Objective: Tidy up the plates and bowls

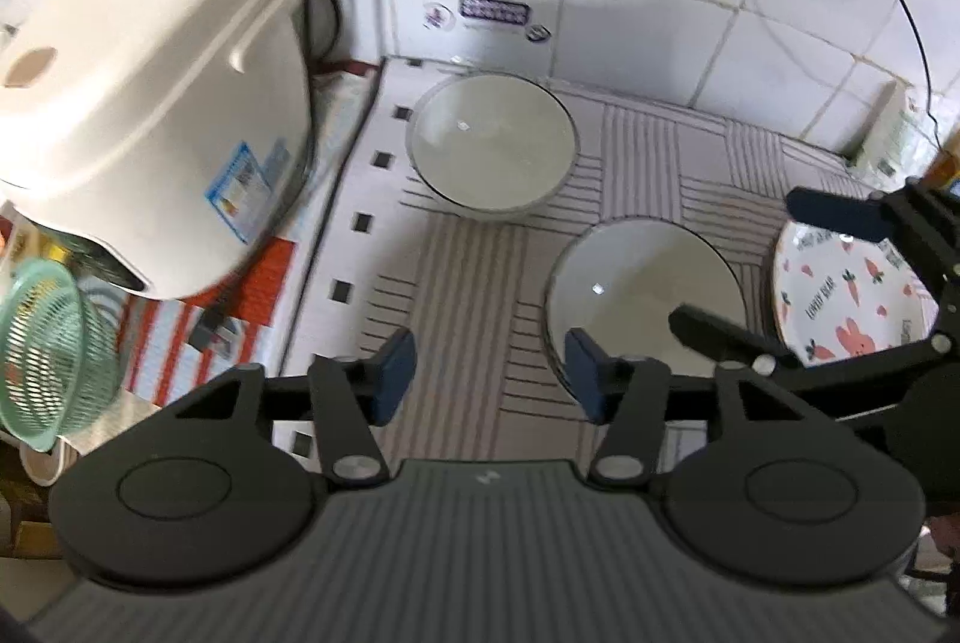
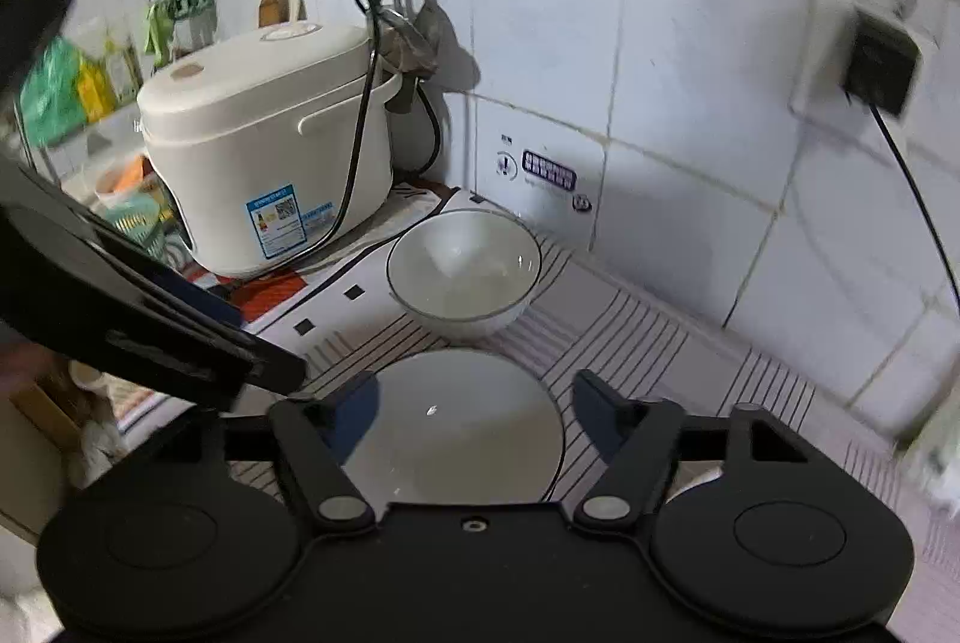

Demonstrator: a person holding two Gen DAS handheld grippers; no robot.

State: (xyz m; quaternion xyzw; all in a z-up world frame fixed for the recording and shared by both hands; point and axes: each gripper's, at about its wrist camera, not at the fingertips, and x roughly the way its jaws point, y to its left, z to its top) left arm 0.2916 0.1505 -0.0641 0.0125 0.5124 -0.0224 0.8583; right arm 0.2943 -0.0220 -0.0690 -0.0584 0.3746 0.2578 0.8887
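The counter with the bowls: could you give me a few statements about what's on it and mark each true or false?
1. Two white bowls sit apart on the striped mat. True: the far bowl and the near bowl do not touch.
2. The far bowl holds soup. False: it looks empty.
3. A plate printed with carrots and a rabbit lies to the right of the near bowl. True.
4. The left gripper clamps the near bowl's rim. False: its fingers stand open with nothing between them.
5. The rice cooker has its lid raised. False: the lid is shut.
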